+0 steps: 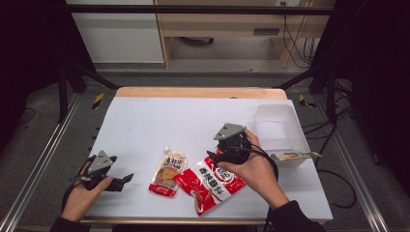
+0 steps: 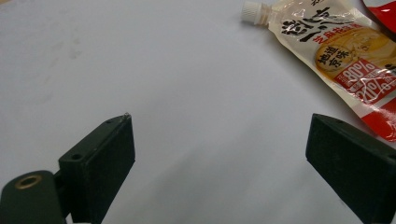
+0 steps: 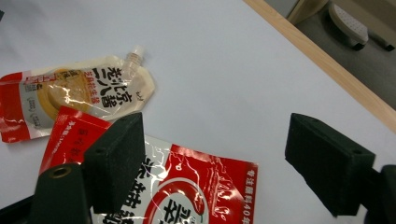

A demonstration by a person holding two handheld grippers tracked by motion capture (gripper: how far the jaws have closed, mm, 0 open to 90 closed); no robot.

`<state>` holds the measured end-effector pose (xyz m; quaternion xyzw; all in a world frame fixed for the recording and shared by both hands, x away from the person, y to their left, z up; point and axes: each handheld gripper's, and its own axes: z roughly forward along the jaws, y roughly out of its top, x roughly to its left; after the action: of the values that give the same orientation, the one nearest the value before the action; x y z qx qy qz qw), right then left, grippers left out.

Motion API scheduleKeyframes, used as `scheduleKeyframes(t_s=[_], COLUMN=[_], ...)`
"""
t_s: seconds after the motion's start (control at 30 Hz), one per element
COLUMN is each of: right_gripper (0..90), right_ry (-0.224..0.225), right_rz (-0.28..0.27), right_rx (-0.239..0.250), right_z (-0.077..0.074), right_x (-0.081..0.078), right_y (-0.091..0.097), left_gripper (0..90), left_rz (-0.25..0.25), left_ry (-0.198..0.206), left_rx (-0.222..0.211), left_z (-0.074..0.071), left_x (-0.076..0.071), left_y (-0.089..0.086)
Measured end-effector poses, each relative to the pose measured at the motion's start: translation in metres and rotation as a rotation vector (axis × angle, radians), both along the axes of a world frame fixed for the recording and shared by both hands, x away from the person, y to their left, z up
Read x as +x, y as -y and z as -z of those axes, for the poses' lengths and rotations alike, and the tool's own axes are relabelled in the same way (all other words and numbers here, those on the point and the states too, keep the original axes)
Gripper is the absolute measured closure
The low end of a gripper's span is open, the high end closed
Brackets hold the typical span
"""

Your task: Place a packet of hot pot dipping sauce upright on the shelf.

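Red sauce packet lies flat at the counter's near edge, its long axis running from near-left up toward the right gripper, which hangs right over its far right end. In the right gripper view the packet sits below and between the black jaws, which stand wide apart with nothing pinched (no pad contact I can see). So the right hand is clearly the nearer one for this pick; my read is a short drop onto the packet's edge.

Just left of it, touching or slightly overlapped at the corner, is the beige spouted sauce pouch, cap pointing away from the person. Left gripper rests low near the left edge, jaws also wide open and empty, pouch well off ahead-right.

Farther back right: translucent plastic bin.
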<state>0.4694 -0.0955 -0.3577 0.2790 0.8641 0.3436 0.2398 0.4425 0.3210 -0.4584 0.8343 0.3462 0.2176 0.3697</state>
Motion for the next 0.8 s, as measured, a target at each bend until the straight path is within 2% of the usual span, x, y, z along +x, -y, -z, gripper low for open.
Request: scheduleKeyframes(t_s=[0.13,0.4,0.53,0.6,0.67,0.7,0.8], right_gripper=[20.9,11.1,18.2,22.2,32.2,32.2,39.7], right_ry=[-0.011,-0.070,-0.084,-0.093,-0.125,-0.125,-0.150], right_rz=[0.006,0.002,-0.008,-0.017,-0.031,-0.031,-0.047], right_rx=[0.006,-0.002,0.019,0.015,0.019,0.019,0.011], right_z=[0.006,0.015,0.020,0.023,0.028,0.028,0.036], right_x=[0.005,0.016,0.019,0.020,0.022,0.022,0.025], right_y=[-0.009,-0.028,-0.038,-0.044,-0.054,-0.054,-0.063], left_gripper=[7.8,7.8,7.8,7.8,7.8,7.8,7.8], left_rz=[-0.002,0.000,0.003,0.003,0.002,0.001,0.001], left_ry=[0.002,0.005,0.007,0.008,0.009,0.010,0.011], left_rx=[-0.001,0.001,0.006,0.001,0.001,0.000,0.000], left_z=[0.000,-0.001,-0.001,-0.001,-0.001,-0.001,-0.001], left_x=[0.000,0.000,0.000,-0.001,-0.001,-0.001,0.000], left_y=[0.000,0.001,0.002,0.002,0.002,0.002,0.002])
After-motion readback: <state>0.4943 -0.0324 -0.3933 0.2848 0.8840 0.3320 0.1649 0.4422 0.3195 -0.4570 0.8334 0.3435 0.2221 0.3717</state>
